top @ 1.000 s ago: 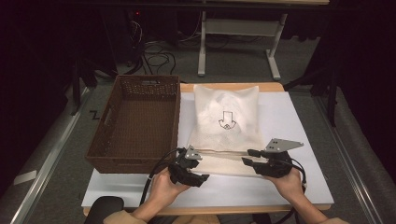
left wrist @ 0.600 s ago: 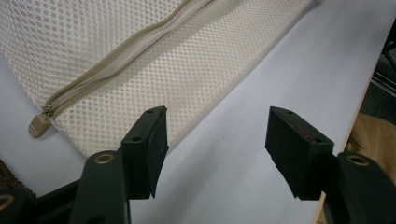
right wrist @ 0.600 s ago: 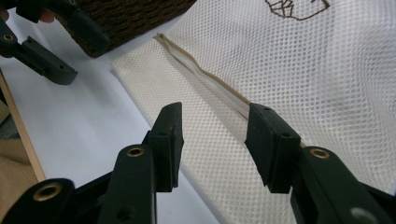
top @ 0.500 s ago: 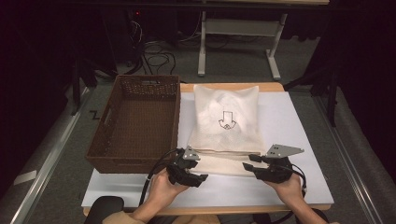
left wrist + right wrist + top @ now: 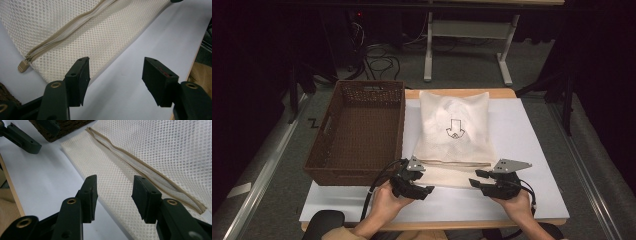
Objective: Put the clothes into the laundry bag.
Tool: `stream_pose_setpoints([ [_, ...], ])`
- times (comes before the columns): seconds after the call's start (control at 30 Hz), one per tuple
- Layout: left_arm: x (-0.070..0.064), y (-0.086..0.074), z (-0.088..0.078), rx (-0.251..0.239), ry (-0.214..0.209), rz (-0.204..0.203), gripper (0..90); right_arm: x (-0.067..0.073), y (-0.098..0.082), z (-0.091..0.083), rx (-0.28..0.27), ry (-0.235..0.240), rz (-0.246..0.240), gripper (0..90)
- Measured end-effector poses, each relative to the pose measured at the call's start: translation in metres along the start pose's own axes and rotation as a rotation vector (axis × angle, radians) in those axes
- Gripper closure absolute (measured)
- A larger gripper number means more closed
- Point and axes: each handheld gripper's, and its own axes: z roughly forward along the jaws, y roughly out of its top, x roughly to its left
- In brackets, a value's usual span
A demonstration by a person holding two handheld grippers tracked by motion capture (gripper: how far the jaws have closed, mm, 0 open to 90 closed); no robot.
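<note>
**Two open grippers at the near edge of a mesh bag**

White sheeting (image 5: 522, 130) covered the table, with a dark floor and cables behind it. A cream mesh laundry bag (image 5: 455, 131), printed with a small arrow, lay at the middle, its zipper (image 5: 67, 31) running along the near side. A brown woven basket (image 5: 359, 131) stood just beside it on the left. The left gripper (image 5: 424, 189) rested at the bag's near left corner, jaws spread and pinching nothing. The right gripper (image 5: 478, 177) sat at the near right corner; its jaws had just been opening and stood apart over the mesh edge, gripping nothing.
</note>
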Motion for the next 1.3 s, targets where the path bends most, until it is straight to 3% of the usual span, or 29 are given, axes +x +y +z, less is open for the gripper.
stream_pose_setpoints([
  [0.53,-0.001,-0.001,0.002,0.008,0.008,0.002,39.1,0.004,-0.007,0.014,0.051,0.019,0.003,55.7],
  [0.83,-0.002,-0.001,0.004,0.014,0.002,-0.005,38.9,0.004,-0.009,0.021,0.07,-0.003,-0.008,54.1],
  [1.13,-0.002,-0.005,0.007,0.029,0.021,-0.006,38.7,0.011,-0.013,0.024,0.094,-0.016,-0.08,52.8],
  [1.3,-0.004,-0.005,0.012,0.053,0.033,0.016,38.5,0.01,-0.013,0.023,0.093,-0.014,-0.09,52.1],
])
